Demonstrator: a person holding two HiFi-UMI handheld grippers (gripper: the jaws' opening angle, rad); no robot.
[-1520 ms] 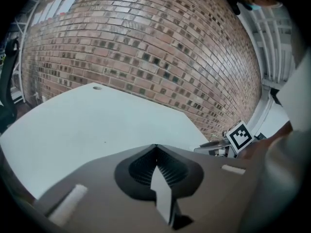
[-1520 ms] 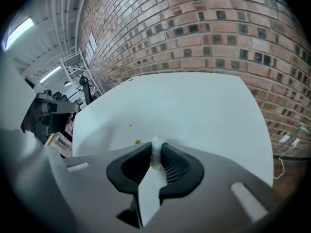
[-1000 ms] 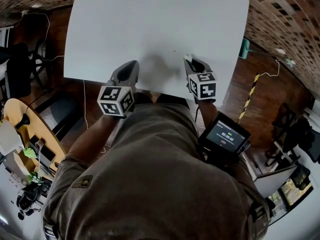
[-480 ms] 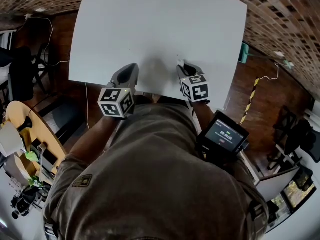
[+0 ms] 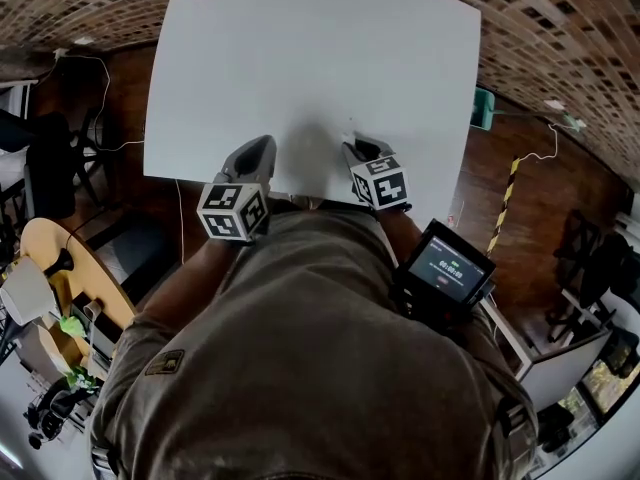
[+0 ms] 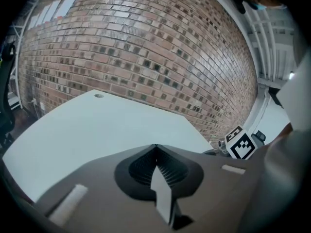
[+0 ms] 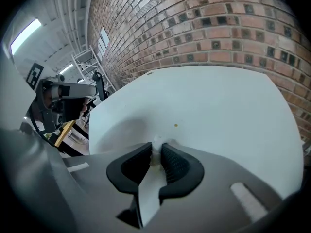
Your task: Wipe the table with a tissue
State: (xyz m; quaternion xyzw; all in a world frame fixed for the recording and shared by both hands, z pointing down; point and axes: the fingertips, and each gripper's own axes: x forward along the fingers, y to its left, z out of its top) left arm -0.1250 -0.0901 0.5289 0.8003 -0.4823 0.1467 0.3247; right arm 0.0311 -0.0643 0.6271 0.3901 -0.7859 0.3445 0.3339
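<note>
Right gripper view: my right tongs (image 7: 156,152) clamp a small tissue (image 7: 157,141) at lower centre of the frame, just above the white surface (image 7: 218,106). Left tongs (image 6: 155,148) are closed, empty. Risk: little tissue protrudes, so wiping drag may pull it free.

I see the surface (image 5: 300,68) as smooth, matt white, with almost no shine. The tissue (image 7: 156,142) in the right tongs (image 7: 156,150) looks like soft, crumpled white paper. The right tongs and the left tongs (image 6: 154,149) have grey matt plastic shells and black ribbed pads (image 7: 177,164). The wall (image 6: 146,47) is rough brick, and the person's shirt (image 5: 300,348) is plain olive cloth.
</note>
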